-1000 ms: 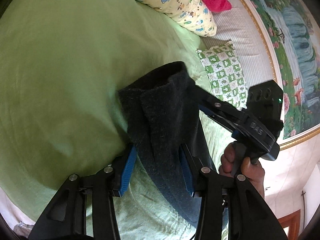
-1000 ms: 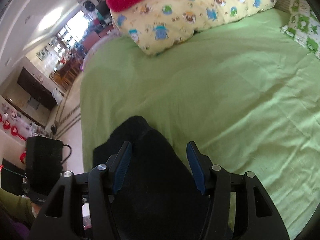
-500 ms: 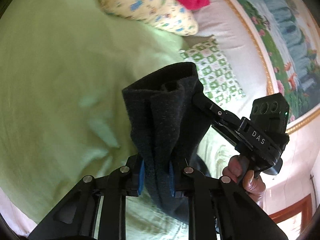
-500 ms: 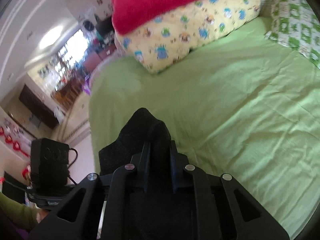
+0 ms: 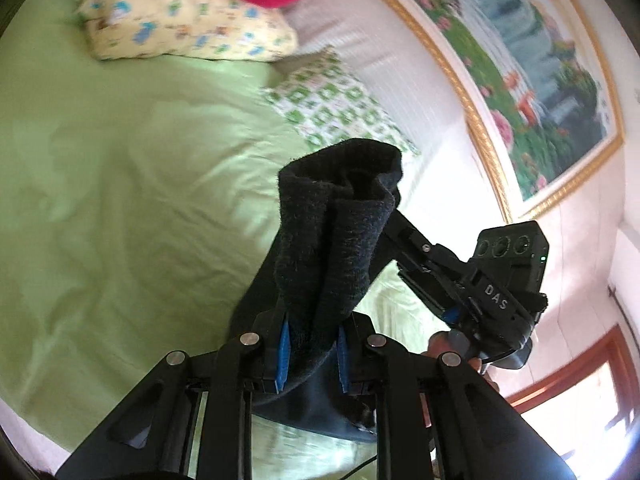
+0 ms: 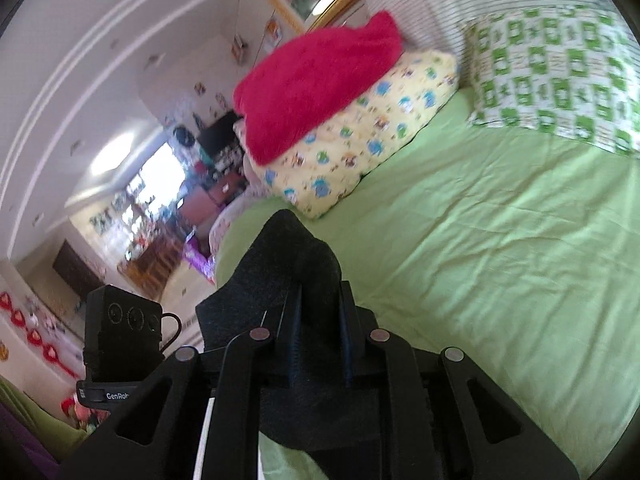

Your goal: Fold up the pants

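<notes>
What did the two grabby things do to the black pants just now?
Both the left gripper and the right gripper closed their jaws on the black pants and lifted them off the green bed sheet. The pillows stayed put.

Left gripper (image 5: 310, 354) and right gripper (image 5: 394, 220) both clamp the dark pants (image 5: 336, 232) above the green bedsheet (image 5: 120, 200).

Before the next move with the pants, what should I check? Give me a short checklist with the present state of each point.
1. Left gripper shut on the pants: ok.
2. Right gripper shut on the pants: ok.
3. Pants lifted off the green bedsheet: cannot tell, lower part hidden.
4. Free sheet ahead for laying down: ok.
5. Fabric flat, not bunched: not ok, it is bunched between the fingers.
6. Yellow pillow apart from the pants: ok.
</notes>
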### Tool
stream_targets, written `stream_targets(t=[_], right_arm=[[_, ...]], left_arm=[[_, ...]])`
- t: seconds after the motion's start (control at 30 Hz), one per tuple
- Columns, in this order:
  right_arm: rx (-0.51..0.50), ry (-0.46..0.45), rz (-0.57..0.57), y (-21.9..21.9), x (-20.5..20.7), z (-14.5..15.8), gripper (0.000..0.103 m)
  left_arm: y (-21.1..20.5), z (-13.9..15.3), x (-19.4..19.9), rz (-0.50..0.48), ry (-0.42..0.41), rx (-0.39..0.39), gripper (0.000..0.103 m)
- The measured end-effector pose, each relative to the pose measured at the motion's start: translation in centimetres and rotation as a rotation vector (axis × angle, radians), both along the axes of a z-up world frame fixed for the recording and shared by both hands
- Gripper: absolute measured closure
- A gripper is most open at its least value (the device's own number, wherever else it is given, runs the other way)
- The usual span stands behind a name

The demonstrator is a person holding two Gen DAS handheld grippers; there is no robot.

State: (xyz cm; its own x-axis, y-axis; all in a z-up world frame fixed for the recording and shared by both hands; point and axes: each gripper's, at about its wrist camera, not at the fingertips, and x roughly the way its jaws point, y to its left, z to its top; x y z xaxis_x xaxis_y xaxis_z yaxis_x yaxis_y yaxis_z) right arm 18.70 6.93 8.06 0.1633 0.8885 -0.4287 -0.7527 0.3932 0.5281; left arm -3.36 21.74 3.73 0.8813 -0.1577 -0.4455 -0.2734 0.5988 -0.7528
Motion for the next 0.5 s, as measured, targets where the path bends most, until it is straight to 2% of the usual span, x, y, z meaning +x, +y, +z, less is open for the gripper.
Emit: stream_targets(t=[0.3,0.5], right_arm=[[0.120,0.033,-0.128,-7.8,-1.1,-0.6,0.085],[0.166,0.060,-0.196,-11.8,-1.6,-1.7,0.085]], left_arm=[[-6.6,1.8,1.9,-0.142,-0.005,0.073,0.086],[-9.8,1.5,3.2,-0.206,0.016,0.090,0.086]])
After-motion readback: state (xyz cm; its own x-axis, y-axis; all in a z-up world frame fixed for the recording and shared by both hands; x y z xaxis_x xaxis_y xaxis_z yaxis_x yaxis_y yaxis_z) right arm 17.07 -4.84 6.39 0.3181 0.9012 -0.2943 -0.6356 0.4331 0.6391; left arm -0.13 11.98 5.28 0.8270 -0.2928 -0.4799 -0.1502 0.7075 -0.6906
